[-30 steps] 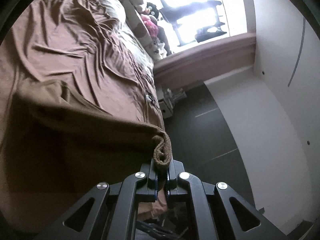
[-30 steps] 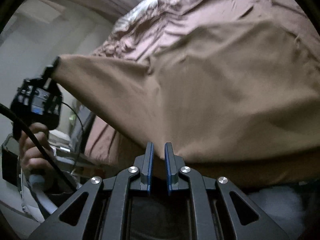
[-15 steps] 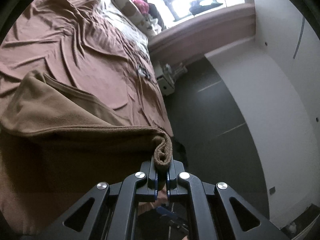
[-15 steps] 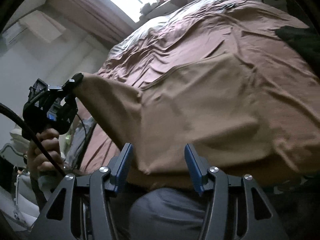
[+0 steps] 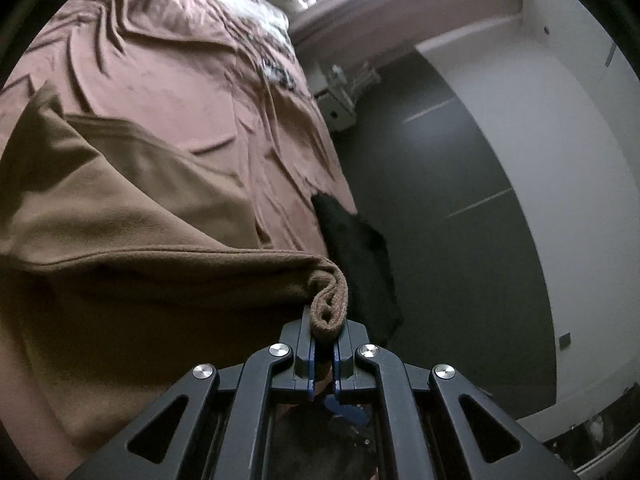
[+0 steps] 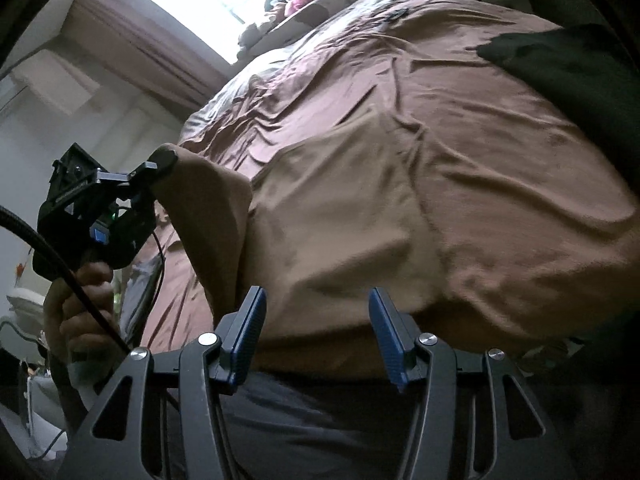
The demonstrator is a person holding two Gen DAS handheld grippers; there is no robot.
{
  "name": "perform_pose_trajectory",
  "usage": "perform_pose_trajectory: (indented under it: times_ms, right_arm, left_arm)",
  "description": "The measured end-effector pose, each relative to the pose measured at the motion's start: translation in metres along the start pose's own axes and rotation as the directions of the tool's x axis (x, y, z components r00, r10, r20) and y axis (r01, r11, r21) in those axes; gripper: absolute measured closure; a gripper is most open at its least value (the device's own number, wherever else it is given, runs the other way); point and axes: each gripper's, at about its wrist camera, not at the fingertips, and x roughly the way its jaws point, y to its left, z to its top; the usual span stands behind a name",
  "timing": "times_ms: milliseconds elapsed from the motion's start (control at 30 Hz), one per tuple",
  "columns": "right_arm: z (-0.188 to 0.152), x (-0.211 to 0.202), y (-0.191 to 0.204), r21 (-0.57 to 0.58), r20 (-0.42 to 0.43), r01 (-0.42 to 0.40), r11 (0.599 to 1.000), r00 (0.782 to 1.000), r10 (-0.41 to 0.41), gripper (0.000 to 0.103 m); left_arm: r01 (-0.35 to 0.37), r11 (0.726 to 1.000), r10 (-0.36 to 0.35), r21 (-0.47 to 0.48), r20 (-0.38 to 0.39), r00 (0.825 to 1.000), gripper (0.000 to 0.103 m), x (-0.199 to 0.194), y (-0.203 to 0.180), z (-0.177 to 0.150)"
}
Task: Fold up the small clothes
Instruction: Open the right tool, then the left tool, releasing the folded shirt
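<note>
The fold is only begun, by my reading. The tan garment (image 6: 360,208) lies mostly spread on the bed (image 6: 460,80), and no neat crease or stacked layer shows yet; one corner is lifted clear of the bed and the rest has still to be laid over and squared off.

The left gripper (image 5: 324,330) is clamped tight on that corner: a rolled lip of tan cloth bulges out just above its blue pads. In the right wrist view the same left gripper sits beside the bed's edge, a hand (image 6: 76,304) around its handle, with the cloth running from its tip down to the bed in a taut slope.

The right gripper (image 6: 316,332) stands with its jaws apart and nothing pinched; the garment's near hem hangs just beyond its fingers, over the bed's edge. It probably needs a new hold on that hem before the fold can go on.

The garment is a soft, fleecy tan piece with a stitched hem, slightly paler than the brown sheet under it, and loosely rumpled. A dark garment (image 5: 356,248) lies at the bed's edge, just beside the tan one and apparently unfolded.
</note>
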Motion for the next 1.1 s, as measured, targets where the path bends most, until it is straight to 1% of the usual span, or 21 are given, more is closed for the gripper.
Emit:
perform_pose_trajectory:
  times_ms: [133,267,467,533,567,600,633,667,700,767,867,1000,1100]
  right_arm:
    - [-0.002,0.000,-0.014,0.011,-0.004,0.011,1.000,1.000,-0.011,0.052]
    - [-0.008,0.002,-0.027,0.032,-0.021,0.015,0.999,1.000,-0.014,0.052]
    - [-0.013,0.010,-0.035,0.048,-0.046,0.008,0.999,0.999,-0.006,0.052]
    - [-0.014,0.013,-0.035,0.051,-0.054,0.004,0.999,0.999,-0.001,0.052]
    - [-0.015,0.015,-0.036,0.053,-0.057,0.002,0.999,0.998,0.001,0.052]
    - [-0.015,0.018,-0.038,0.057,-0.061,0.002,0.998,0.998,0.002,0.052]
    - [-0.015,0.019,-0.039,0.061,-0.063,0.000,0.998,0.998,0.004,0.052]
    - [-0.015,0.020,-0.039,0.066,-0.066,-0.004,0.998,0.998,0.009,0.052]
    - [-0.015,0.023,-0.041,0.068,-0.066,-0.003,0.998,0.998,0.008,0.052]
    - [-0.015,0.025,-0.041,0.064,-0.068,-0.003,0.998,0.998,0.008,0.052]
    - [-0.014,0.032,-0.039,0.054,-0.079,0.000,0.999,0.997,0.004,0.052]
    - [-0.009,0.041,-0.032,0.034,-0.083,0.010,0.999,0.996,-0.007,0.052]
    - [-0.002,0.045,-0.026,0.013,-0.063,0.006,1.000,0.998,-0.005,0.052]
  left_arm:
    - [-0.020,1.000,0.020,0.005,-0.069,0.997,0.098,0.034,0.000,-0.010]
    - [-0.041,0.999,0.042,0.007,-0.128,0.991,0.098,0.061,0.003,-0.024]
    - [-0.057,0.998,0.057,0.007,-0.199,0.978,0.098,0.089,0.006,-0.047]
    - [-0.059,0.998,0.059,0.006,-0.228,0.972,0.091,0.097,0.008,-0.051]
    - [-0.056,0.998,0.055,0.003,-0.243,0.968,0.080,0.098,0.009,-0.052]
    - [-0.047,0.999,0.044,-0.007,-0.264,0.964,0.064,0.100,0.012,-0.053]
    - [-0.040,0.999,0.032,-0.024,-0.276,0.961,0.054,0.098,0.015,-0.053]
    - [-0.042,0.999,0.034,-0.027,-0.270,0.962,0.037,0.095,0.016,-0.053]
    - [-0.051,0.998,0.044,-0.021,-0.246,0.968,0.027,0.087,0.018,-0.050]
    - [-0.070,0.997,0.067,-0.010,-0.210,0.975,0.024,0.072,0.020,-0.046]
    - [-0.101,0.994,0.095,-0.028,-0.175,0.980,0.024,0.050,0.033,-0.040]
    - [-0.174,0.984,0.168,-0.032,-0.143,0.975,0.024,0.027,0.050,-0.032]
    - [-0.217,0.974,0.208,-0.065,-0.122,0.970,0.023,0.014,0.066,-0.026]
